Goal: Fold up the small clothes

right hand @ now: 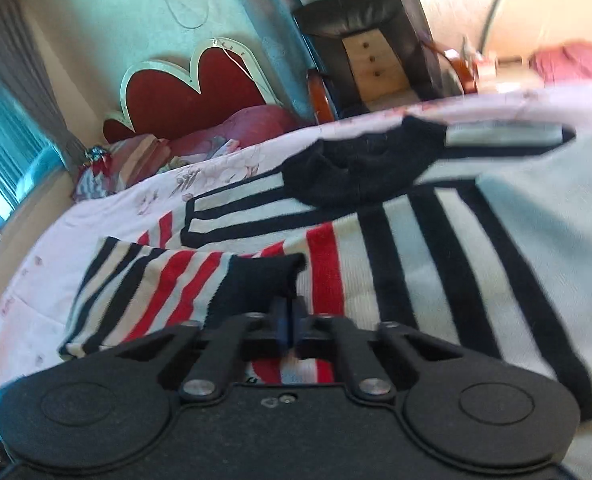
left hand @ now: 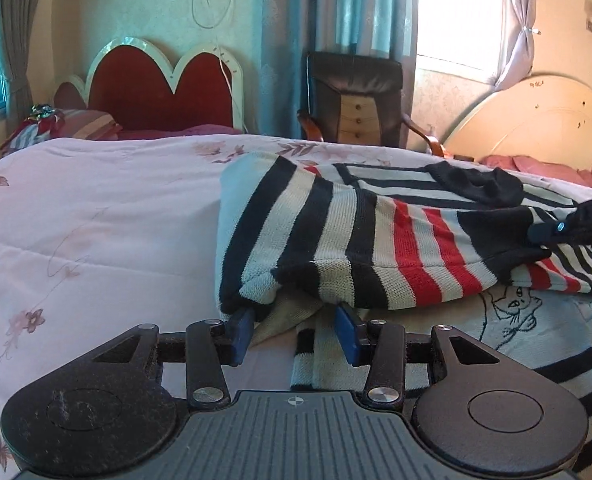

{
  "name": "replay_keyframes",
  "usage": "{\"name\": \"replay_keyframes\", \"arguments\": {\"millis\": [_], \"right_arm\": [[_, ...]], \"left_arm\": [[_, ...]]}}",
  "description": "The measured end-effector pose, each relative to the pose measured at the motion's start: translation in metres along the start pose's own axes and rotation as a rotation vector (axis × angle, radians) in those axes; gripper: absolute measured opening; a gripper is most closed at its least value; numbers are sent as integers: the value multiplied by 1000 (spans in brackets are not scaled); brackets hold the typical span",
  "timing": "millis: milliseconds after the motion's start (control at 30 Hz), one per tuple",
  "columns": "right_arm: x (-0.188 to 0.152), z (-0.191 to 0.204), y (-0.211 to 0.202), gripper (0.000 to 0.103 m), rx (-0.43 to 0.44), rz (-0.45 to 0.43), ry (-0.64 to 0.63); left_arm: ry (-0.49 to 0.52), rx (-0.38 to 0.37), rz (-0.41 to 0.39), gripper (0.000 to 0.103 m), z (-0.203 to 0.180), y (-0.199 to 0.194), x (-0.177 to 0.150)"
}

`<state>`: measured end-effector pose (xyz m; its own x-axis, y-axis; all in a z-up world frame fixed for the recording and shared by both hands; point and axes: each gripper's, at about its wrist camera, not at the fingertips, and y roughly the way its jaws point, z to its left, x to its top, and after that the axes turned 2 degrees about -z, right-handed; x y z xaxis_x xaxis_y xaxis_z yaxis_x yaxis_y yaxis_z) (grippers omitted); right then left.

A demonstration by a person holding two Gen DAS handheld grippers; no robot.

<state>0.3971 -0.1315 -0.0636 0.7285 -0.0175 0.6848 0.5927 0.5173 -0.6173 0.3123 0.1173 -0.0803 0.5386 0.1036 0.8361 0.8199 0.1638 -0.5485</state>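
Left wrist view, left to right. Pink floral bedspread (left hand: 96, 208) fills the left half. Behind it a red scalloped headboard (left hand: 160, 84), then blue curtains and a dark armchair (left hand: 356, 96) with a small wooden drawer unit on its seat. Bright window further right, then a cream headboard (left hand: 536, 120).

Striped sweater (left hand: 376, 240), navy, cream and red, lies on the bed right of centre. One sleeve is folded across the body, its navy cuff toward the right. Under the sweater's near edge, a pale cloth with a line-drawn cartoon figure (left hand: 512, 312).

Left hand-held gripper (left hand: 296, 332): released, blue pads apart. The sweater's near folded edge drapes just above the pad tips; a strip of striped knit lies between the pads, not pinched. At the far right edge, part of the other gripper reaches in at the sleeve cuff.

Right wrist view, blurred, tilted. Bedspread at left, sweater (right hand: 436, 248) spread across centre and right, navy collar (right hand: 356, 168) toward the far side. The folded sleeve (right hand: 168, 288) lies left of centre, its navy cuff (right hand: 260, 280) at the gripper tips.

Right hand-held gripper (right hand: 290, 320): clenched, pads together. The cuff sits right at the tips; whether fabric is pinched between them I cannot tell.
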Motion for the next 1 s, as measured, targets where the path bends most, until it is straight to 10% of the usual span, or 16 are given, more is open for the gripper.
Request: {"name": "replay_keyframes", "arguments": {"millis": [200,633,833,1000], "right_arm": [[16,-24,-51,2,-81,-171,-20],[14,-71,-71,1,-181,-176,23],[5,-68,-56,52,-15,-47,103],[-2,-61,-36,39,-33,-12,129]], "left_arm": [[98,-18,-44,44,-19,4,8],[126,-24,-31,44,-21,12,17],[48,-30,-33,44,-9,9,13],[36,-15,-8,44,-2,14,7]]}}
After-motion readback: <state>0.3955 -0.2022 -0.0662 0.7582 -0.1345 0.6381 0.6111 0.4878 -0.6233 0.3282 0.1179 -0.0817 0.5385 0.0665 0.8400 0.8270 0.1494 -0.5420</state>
